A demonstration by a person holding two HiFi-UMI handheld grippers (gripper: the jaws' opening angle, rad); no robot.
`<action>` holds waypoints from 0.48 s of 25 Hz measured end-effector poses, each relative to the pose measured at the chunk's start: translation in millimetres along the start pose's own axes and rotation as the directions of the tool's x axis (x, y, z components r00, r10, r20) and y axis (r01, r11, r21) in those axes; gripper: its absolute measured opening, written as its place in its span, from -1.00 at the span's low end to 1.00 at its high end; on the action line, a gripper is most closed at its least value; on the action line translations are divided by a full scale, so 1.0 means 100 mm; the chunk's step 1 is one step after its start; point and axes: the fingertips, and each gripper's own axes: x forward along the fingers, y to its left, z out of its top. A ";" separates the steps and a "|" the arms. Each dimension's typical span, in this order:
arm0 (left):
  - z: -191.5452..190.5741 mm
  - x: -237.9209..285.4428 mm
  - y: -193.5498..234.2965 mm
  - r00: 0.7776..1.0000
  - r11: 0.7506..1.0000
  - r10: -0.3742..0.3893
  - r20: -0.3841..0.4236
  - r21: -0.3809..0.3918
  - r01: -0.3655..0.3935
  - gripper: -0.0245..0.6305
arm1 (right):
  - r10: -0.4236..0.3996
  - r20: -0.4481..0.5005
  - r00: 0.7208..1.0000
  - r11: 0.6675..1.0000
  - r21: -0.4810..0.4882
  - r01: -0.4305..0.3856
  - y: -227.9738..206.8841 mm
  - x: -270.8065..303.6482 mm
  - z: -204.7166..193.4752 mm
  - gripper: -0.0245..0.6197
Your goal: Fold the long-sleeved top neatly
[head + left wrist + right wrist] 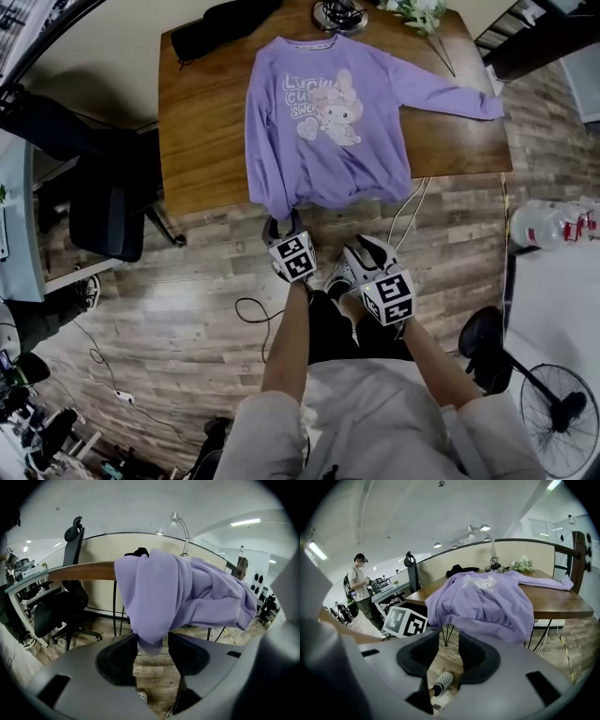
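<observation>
Purple long-sleeved top (328,122) lies face up on the wooden tabletop (202,141). It's a soft knit, one sleeve stretched to the right corner, hem spilling over the near edge. The print's fuzzy from here; I read roughly "LUCKY CUTE SWEET" beside a pink-eared bunny and a heart. On my left gripper (284,226) the fingers (117,658) are spread, with the ribbed cuff (151,645) dangling between them, not pinched. Right gripper (364,247): fingers spread, empty, just below the hem.

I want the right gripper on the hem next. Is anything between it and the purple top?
Nothing visible does. The right gripper has its jaws apart and empty, and the hem of the purple top hangs off the table edge just ahead.
</observation>
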 end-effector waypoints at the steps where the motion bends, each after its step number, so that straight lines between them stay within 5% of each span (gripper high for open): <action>1: -0.01 0.02 0.02 1.000 1.000 0.017 0.008 -0.009 -0.017 -0.30 | 0.003 0.001 1.000 1.000 -0.012 -0.003 -0.01 -0.01 -0.01 -0.49; 4: -0.01 -0.01 0.05 0.998 0.998 0.059 0.033 -0.017 -0.058 -0.73 | 0.004 0.002 1.000 0.999 -0.035 -0.004 -0.09 -0.07 -0.05 -0.51; 12: 0.14 -0.38 0.30 0.998 0.997 0.036 0.055 0.060 -0.039 -0.77 | 0.033 0.041 0.999 0.999 -0.029 -0.031 -0.01 -0.02 0.12 -0.52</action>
